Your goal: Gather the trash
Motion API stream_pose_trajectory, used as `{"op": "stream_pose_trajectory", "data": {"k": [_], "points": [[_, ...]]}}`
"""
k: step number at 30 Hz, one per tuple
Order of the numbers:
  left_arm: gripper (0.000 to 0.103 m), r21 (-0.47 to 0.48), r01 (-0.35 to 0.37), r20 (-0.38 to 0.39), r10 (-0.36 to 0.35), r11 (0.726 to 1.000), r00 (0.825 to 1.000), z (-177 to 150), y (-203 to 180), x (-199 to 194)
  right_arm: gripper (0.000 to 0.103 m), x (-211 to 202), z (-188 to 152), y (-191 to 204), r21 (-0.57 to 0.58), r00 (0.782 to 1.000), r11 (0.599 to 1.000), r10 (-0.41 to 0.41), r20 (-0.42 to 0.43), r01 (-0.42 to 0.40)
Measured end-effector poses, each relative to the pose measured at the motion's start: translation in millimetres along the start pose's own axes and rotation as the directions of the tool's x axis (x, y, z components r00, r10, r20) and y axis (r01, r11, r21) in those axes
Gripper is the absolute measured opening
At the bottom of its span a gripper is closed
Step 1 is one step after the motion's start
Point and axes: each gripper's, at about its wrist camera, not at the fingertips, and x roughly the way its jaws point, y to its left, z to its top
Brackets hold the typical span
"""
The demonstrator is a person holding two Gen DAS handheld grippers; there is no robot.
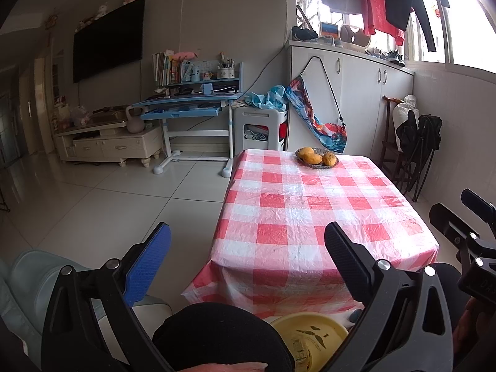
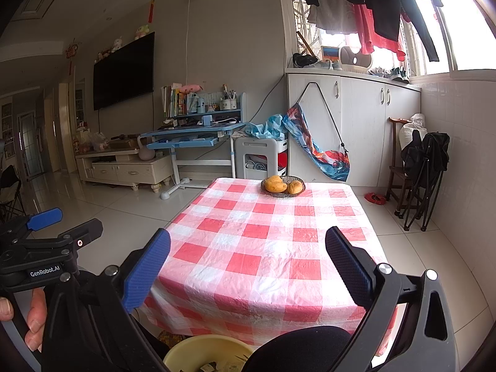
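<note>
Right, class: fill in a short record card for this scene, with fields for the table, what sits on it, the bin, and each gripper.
table: covered with a red-and-white checked cloth
on table: a dark dish of yellow-orange fruit at the far end; no loose trash visible on the cloth
bin: yellow tub on the floor at the near edge, some scraps inside
left gripper: open, empty, raised before the table
right gripper: open, empty, raised over the near edge
</note>
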Motion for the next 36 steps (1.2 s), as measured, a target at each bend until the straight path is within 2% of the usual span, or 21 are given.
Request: {"op": "stream_pose_trajectory", "data": {"k": [16, 23, 28, 32, 36], "points": [[0.095, -0.001, 0.002, -0.007, -0.002, 1.0, 1.0, -2, 2, 1, 0.096, 0, 1, 1, -0.002, 1.0, 1.0, -0.001, -0.001, 0.001], [0.095, 0.003, 0.069, -0.056, -0.069, 0.998, 0.996, -6, 9, 13, 0.096, -1, 1, 1, -0.003, 1.0, 1.0, -0.001, -0.002, 0.001], [0.095, -0.013, 0.094, -0.038, -0.094, 0.996, 0.995, -9, 19, 10, 0.096, -2, -1, -9, 0.012, 1.0, 1.0, -0.002, -0.005, 0.002], [0.095, -0.024, 0.063, -0.03, -0.063, 0.998, 0.998, -8, 28, 6, 0.096, -2, -2, -20, 0.026, 1.0, 1.0, -0.003, -0.017, 0.003], [0.095, -0.015, 0.028, -0.068, -0.029, 1.0, 0.997, -4, 34, 9, 0.096, 6, 5, -27, 0.025, 0.997, 1.0, 0.01, -0.075, -0.008]]}}
